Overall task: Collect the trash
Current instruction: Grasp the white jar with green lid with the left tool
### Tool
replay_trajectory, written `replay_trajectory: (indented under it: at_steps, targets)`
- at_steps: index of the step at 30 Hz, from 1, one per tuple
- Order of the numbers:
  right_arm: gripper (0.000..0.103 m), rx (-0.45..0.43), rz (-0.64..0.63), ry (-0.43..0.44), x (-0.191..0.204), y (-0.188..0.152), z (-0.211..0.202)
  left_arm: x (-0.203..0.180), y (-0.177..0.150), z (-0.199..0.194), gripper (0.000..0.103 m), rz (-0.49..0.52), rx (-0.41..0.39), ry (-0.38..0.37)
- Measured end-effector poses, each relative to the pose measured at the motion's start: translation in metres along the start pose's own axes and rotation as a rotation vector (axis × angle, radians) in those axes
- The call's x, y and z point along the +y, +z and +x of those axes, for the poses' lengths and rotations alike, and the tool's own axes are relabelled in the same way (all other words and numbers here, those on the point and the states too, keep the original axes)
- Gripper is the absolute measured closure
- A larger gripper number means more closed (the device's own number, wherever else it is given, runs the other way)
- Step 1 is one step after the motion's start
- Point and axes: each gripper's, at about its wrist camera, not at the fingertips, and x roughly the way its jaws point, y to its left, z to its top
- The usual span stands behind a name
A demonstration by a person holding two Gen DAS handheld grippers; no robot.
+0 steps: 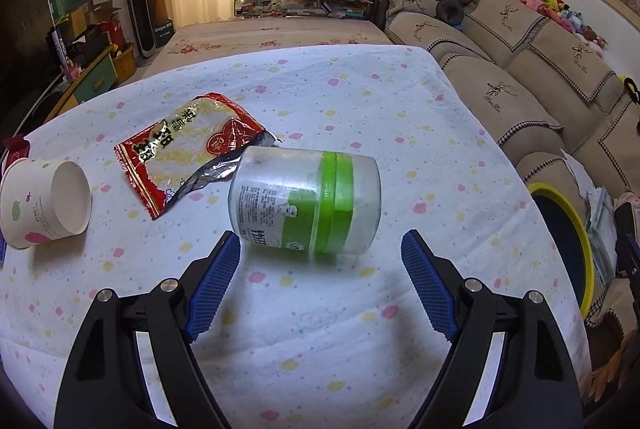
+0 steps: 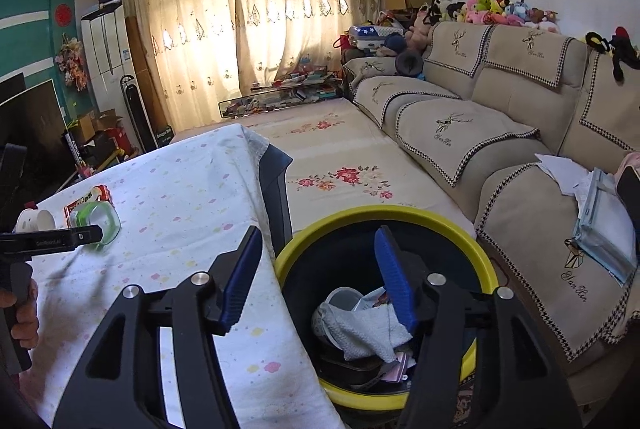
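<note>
A clear plastic jar with a green band (image 1: 306, 201) lies on its side on the flowered tablecloth (image 1: 320, 309). My left gripper (image 1: 320, 249) is open, its blue pads just short of the jar on either side. A red snack wrapper (image 1: 188, 149) lies behind the jar, and a white paper cup (image 1: 44, 203) lies on its side at the left. My right gripper (image 2: 318, 241) is open and empty above the yellow-rimmed bin (image 2: 384, 219), which holds a cup, a white cloth and other trash. The jar (image 2: 98, 223) and the left gripper (image 2: 86, 235) also show in the right wrist view.
The bin (image 1: 568, 233) stands on the floor off the table's right edge, beside a beige sofa (image 2: 500, 133). A flowered mat (image 2: 340, 157) covers the floor beyond. Papers lie on the sofa seat (image 2: 600, 213).
</note>
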Motion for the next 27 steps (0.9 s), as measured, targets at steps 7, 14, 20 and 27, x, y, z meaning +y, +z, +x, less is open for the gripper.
replay_trajectory:
  at_steps: [7, 14, 20, 27]
  targets:
    - [0.043, 0.019, 0.022, 0.011, -0.005, 0.000, 0.004, 0.008, 0.007, 0.007, 0.021, -0.004, -0.006, 0.044]
    - [0.043, 0.038, 0.026, 0.019, -0.006, 0.001, 0.008, 0.008, 0.010, 0.009, 0.021, 0.062, -0.029, 0.054]
    - [0.043, 0.048, 0.049, 0.025, -0.010, 0.001, 0.010, -0.002, 0.013, 0.013, 0.032, 0.103, -0.035, 0.062]
    - [0.043, 0.015, 0.093, 0.036, -0.025, 0.000, 0.000, -0.034, 0.009, -0.002, 0.032, 0.144, -0.016, 0.009]
